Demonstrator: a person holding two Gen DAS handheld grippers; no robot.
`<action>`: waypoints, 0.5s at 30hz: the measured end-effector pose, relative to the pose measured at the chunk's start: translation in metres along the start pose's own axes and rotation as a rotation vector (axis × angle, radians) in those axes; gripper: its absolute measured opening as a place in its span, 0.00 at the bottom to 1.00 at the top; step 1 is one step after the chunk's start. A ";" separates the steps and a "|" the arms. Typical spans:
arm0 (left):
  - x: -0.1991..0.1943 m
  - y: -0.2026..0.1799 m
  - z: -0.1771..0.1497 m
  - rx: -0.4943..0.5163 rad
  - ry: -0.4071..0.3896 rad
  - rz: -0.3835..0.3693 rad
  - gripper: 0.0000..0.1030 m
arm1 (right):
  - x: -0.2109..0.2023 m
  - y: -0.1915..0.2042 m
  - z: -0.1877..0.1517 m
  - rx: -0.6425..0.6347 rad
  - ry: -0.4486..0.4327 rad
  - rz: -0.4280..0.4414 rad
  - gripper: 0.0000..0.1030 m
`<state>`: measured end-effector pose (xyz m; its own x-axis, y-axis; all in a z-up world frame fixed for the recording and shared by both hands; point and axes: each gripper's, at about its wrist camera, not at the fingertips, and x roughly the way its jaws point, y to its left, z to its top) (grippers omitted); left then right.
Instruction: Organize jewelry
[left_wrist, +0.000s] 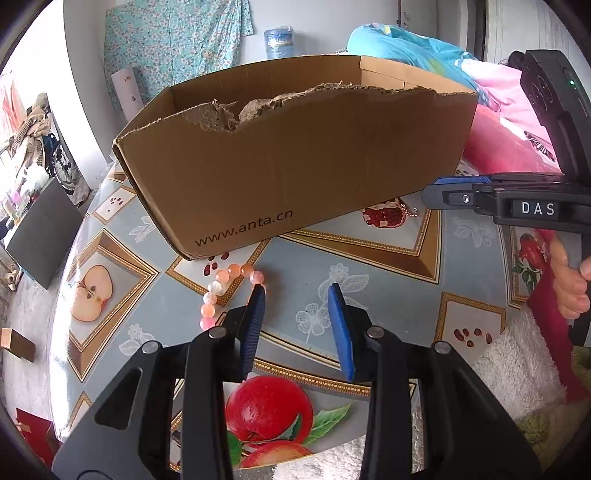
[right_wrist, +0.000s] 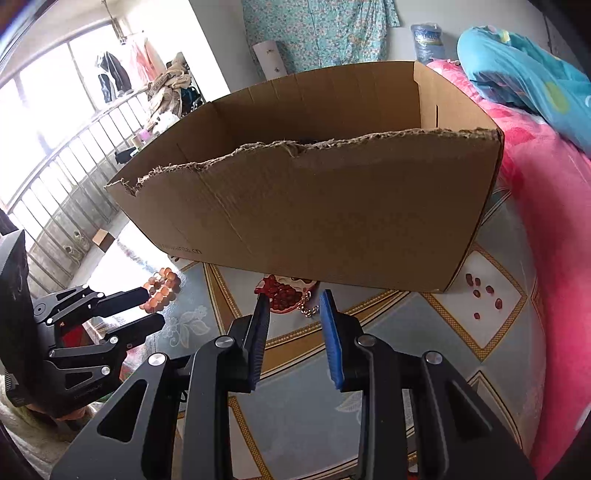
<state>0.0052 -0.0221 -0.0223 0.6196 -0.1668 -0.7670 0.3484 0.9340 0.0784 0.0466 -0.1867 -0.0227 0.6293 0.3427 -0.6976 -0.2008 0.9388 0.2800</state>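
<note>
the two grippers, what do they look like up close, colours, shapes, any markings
Both are black handheld tools. The left gripper and right gripper each have flat blue ribbed pads on angular black linkage arms with silver pivot pins. In the left wrist view, the right gripper's side bears a "DAS" label and a small green light.

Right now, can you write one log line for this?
left gripper: jaws open, beside bead bracelet | right gripper: jaws open, near gold chain | cardboard box: on table

Box (right_wrist: 332, 221) interior perhaps hidden by wall
</note>
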 end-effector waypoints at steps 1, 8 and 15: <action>0.003 -0.001 0.001 -0.004 0.011 0.002 0.33 | 0.001 -0.001 0.000 0.000 -0.002 -0.007 0.27; 0.013 -0.007 -0.003 -0.009 0.037 -0.027 0.33 | 0.010 0.000 -0.001 -0.017 0.015 -0.056 0.22; 0.015 -0.010 0.000 -0.004 0.040 -0.036 0.34 | 0.024 0.011 0.004 -0.092 0.023 -0.104 0.15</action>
<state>0.0109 -0.0338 -0.0348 0.5780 -0.1876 -0.7942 0.3674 0.9288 0.0480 0.0626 -0.1679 -0.0339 0.6335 0.2427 -0.7347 -0.2035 0.9684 0.1443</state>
